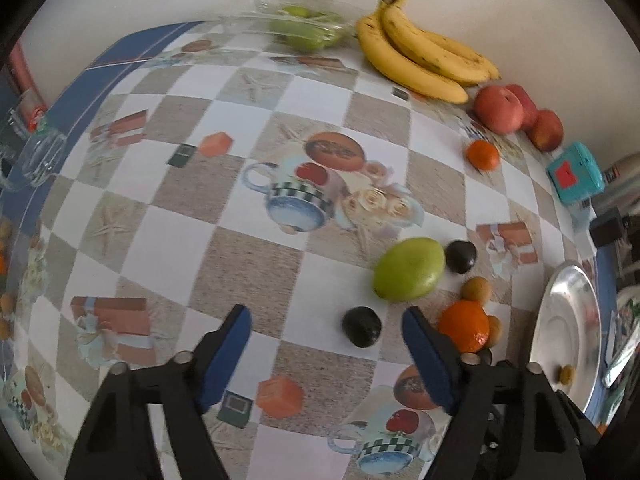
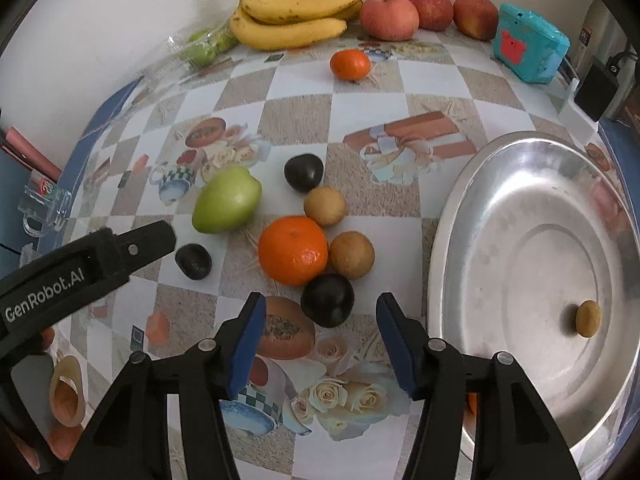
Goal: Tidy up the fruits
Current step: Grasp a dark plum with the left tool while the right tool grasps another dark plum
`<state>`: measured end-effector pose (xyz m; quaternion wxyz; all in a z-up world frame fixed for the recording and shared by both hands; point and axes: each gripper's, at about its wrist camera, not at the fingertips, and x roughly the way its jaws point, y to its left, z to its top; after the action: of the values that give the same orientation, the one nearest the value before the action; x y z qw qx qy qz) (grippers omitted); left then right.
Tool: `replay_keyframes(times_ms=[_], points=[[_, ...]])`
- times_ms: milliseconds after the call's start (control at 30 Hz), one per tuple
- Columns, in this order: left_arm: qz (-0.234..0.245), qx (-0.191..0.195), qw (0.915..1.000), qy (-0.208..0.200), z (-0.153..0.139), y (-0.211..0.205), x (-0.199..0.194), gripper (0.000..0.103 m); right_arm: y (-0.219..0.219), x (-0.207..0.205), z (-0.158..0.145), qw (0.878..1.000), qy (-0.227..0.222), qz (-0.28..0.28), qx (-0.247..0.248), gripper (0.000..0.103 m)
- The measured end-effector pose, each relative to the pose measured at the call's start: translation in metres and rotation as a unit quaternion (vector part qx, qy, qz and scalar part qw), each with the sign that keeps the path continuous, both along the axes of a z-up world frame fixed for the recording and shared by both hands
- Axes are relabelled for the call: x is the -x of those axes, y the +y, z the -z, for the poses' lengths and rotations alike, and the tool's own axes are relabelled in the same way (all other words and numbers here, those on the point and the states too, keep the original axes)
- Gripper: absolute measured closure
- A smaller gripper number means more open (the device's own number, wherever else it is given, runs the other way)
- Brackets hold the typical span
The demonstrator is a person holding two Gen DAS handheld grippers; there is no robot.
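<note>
My left gripper (image 1: 326, 314) points down at the patterned tablecloth and stands open. A small dark plum (image 1: 362, 326) lies between its blue pads, nearer the right one, untouched. One left finger (image 2: 132, 246) shows beside that plum (image 2: 193, 261) in the right wrist view. My right gripper (image 2: 321, 300) is open around another dark plum (image 2: 327, 300), with a gap on each side. Just beyond lie an orange (image 2: 293, 250), two brown round fruits (image 2: 352, 255), a third dark plum (image 2: 304, 172) and a green fruit (image 2: 226, 200). The steel plate (image 2: 452, 200) on the right holds one small brown fruit (image 2: 588, 319).
Along the back wall sit bananas (image 2: 296, 16), three red apples (image 2: 388, 16), a clear box of green fruit (image 1: 304, 28) and a teal box (image 2: 528, 48). A tangerine (image 2: 349, 65) lies in front of them. A glass mug (image 2: 44, 204) stands at the left table edge.
</note>
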<state>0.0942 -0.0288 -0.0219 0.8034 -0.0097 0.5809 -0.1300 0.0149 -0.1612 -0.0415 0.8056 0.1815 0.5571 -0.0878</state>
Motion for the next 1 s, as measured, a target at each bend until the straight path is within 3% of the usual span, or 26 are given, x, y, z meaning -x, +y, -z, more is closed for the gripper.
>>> replay_keyframes(times_ms=[200,300,500,600,667,733,1000], points=[[0.019,0.002,0.9998,0.011,0.008,-0.010,0.001,0.025,0.002,-0.001,0.005,1.000,0.011,-0.006,0.009,0.051],[0.023,-0.002,0.9997,0.010,0.011,-0.013,0.000,0.034,0.000,-0.001,0.007,1.000,0.016,-0.003,0.013,0.060],[0.024,-0.005,0.9997,0.010,0.016,-0.014,-0.003,0.041,-0.004,0.000,0.007,1.000,0.015,0.002,0.011,0.065],[0.027,-0.005,0.9996,0.010,0.018,-0.016,-0.005,0.052,-0.004,0.000,0.007,1.000,0.014,0.000,0.009,0.069],[0.027,-0.001,0.9995,0.014,0.021,-0.016,-0.005,0.053,-0.003,-0.002,0.008,1.000,0.013,-0.002,0.006,0.071],[0.027,0.000,0.9995,0.016,0.021,-0.016,-0.005,0.063,-0.001,-0.004,0.008,1.000,0.011,-0.003,0.005,0.073],[0.022,0.013,0.9996,0.015,0.021,-0.014,-0.005,0.071,-0.003,-0.004,0.008,1.000,0.008,0.003,-0.006,0.074]])
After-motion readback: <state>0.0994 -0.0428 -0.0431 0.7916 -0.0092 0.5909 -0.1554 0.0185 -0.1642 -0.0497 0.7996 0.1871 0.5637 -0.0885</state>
